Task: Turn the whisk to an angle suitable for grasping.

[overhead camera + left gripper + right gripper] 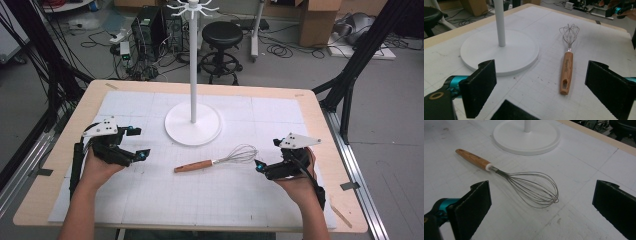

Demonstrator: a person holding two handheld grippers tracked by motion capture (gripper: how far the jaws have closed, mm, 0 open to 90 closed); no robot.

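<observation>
Lying flat on the white worktop (150, 200), the whisk (216, 162) sits between the two grippers — wooden handle toward the left gripper (141, 143), wire head toward the right gripper (258, 166). Neither touches it. The left gripper's jaws stand wide apart with nothing between them; the right gripper is likewise spread (its jaws frame the wire loops from a little way off). Just beyond the whisk stands a white stand (193, 125) — round base, upright pole.

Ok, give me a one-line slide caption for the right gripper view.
Open right gripper faces the wire end of a wooden-handled whisk lying on the white mat, near the stand's round base.
</observation>
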